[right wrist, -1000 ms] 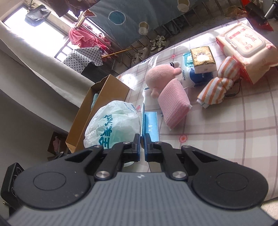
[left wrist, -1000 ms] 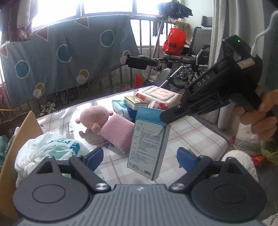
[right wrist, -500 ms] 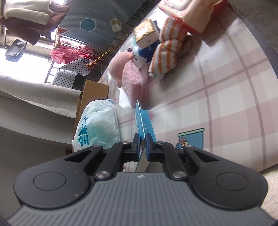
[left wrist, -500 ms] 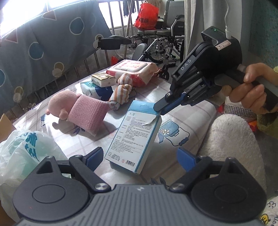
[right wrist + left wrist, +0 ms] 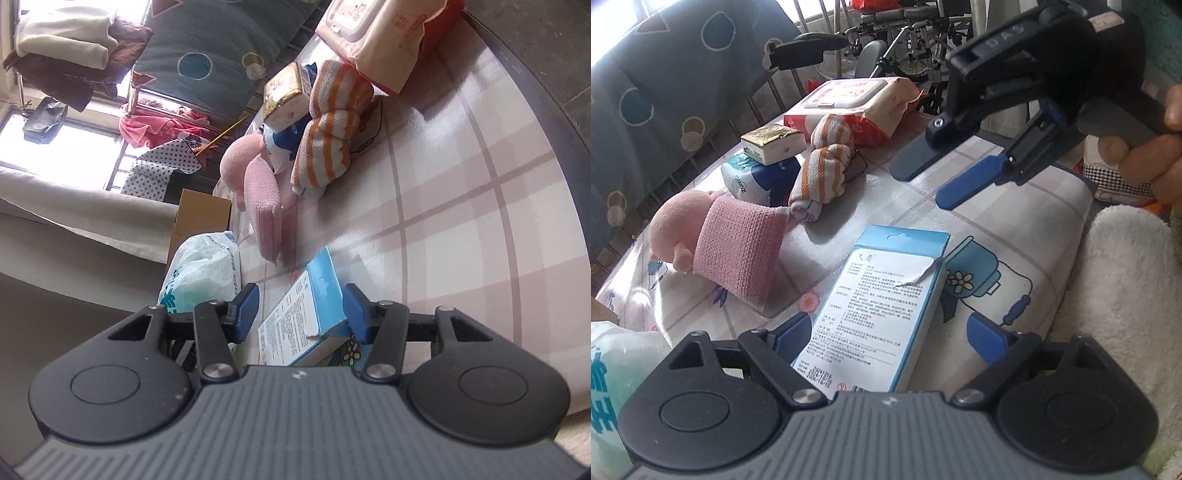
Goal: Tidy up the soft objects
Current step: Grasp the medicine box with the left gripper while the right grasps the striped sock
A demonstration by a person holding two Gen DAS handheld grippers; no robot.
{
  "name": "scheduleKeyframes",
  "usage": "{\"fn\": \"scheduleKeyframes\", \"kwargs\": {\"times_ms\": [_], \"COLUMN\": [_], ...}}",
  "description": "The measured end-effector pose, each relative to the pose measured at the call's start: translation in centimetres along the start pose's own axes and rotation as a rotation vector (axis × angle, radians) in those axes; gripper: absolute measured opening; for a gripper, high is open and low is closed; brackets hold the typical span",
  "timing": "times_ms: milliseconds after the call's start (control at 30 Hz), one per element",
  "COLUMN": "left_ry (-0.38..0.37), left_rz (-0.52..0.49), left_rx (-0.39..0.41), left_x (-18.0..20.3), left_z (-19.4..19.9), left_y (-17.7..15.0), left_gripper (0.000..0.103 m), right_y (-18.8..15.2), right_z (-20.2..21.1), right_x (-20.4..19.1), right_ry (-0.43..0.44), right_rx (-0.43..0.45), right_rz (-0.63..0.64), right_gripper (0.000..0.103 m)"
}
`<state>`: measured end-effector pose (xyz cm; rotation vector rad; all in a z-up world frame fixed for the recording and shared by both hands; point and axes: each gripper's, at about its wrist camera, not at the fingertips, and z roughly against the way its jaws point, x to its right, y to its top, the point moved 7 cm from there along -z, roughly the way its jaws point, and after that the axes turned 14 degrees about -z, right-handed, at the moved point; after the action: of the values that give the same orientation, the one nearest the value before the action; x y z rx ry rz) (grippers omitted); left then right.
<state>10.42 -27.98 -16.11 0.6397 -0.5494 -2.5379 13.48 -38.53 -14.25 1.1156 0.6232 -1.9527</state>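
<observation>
Soft things, pink knitted pad [image 5: 738, 247] and striped towel roll [image 5: 823, 173], lie mid-counter [image 5: 1034, 206], light and squashy; I'd pinch each across its middle. My right claw [image 5: 945, 181] has just been opening off the stiff blue box [image 5: 882, 314]; my left claw [image 5: 882, 338] gapes wide around it.

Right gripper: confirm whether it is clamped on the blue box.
No: the right gripper has just been opening, its pads hanging clear above the blue box lying on the table.

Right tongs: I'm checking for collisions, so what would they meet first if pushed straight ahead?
Probably the blue-and-white box, lying on the table between the right tongs' open jaws, which have just been opening; depth is unclear.
</observation>
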Motion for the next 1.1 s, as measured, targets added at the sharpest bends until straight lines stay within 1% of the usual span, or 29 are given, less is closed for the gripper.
{"fn": "scheduleKeyframes", "kwargs": {"times_ms": [167,233,333,400,467,600,667,767,833,867,933,1033,1100], "left_ry": [-0.008,-0.021,-0.065,-0.107,-0.131,-0.109,-0.101,-0.094,-0.091,-0.092,-0.098,-0.120,-0.129], "left_rz": [0.022,0.043,0.103,0.159,0.209,0.236,0.255,0.303,0.332,0.337,0.346,0.356,0.351], "left_rx": [-0.017,-0.026,-0.030,-0.033,-0.028,-0.032,-0.036,-0.041,-0.045,-0.047,-0.052,-0.057,-0.062], "left_x": [-1.1,-1.8,-2.7,-3.3,-3.8,-4.2,-4.2,-4.6,-4.8,-4.8,-4.9,-5.1,-5.1], "left_z": [-1.6,-2.3,-3.0,-3.4,-3.5,-3.2,-2.8,-2.5,-2.5,-2.4,-2.3,-2.2,-2.1], "left_y": [0.3,0.4,0.3,0.0,-0.3,-1.0,-1.3,-1.8,-1.9,-1.9,-1.9,-2.1,-2.2], "left_gripper": [0.092,0.092,0.092,0.089,0.088,0.088,0.088,0.088,0.088,0.088,0.088,0.088,0.088], "right_y": [2.2,3.4,5.7,7.2,8.6,10.5,10.9,11.3,11.6,11.6,11.5,11.0,10.5], "right_z": [-0.4,-1.0,-2.3,-3.4,-4.7,-7.4,-8.4,-9.7,-10.2,-10.3,-10.3,-9.9,-8.9], "right_x": [-1.2,-1.8,-2.5,-2.8,-2.9,-3.0,-3.0,-2.7,-2.4,-2.2,-2.0,-2.0,-1.7], "right_ry": [0.009,0.000,-0.016,-0.035,-0.069,-0.140,-0.153,-0.192,-0.196,-0.195,-0.185,-0.182,-0.163], "right_rx": [0.041,0.062,0.104,0.129,0.146,0.169,0.169,0.181,0.196,0.201,0.210,0.213,0.199], "right_rz": [0.041,0.049,0.044,0.035,0.028,0.031,0.026,0.024,0.014,0.009,0.000,0.012,0.006], "right_gripper": [0.056,0.060,0.064,0.064,0.064,0.064,0.064,0.057,0.044,0.044,0.039,0.038,0.038]}}
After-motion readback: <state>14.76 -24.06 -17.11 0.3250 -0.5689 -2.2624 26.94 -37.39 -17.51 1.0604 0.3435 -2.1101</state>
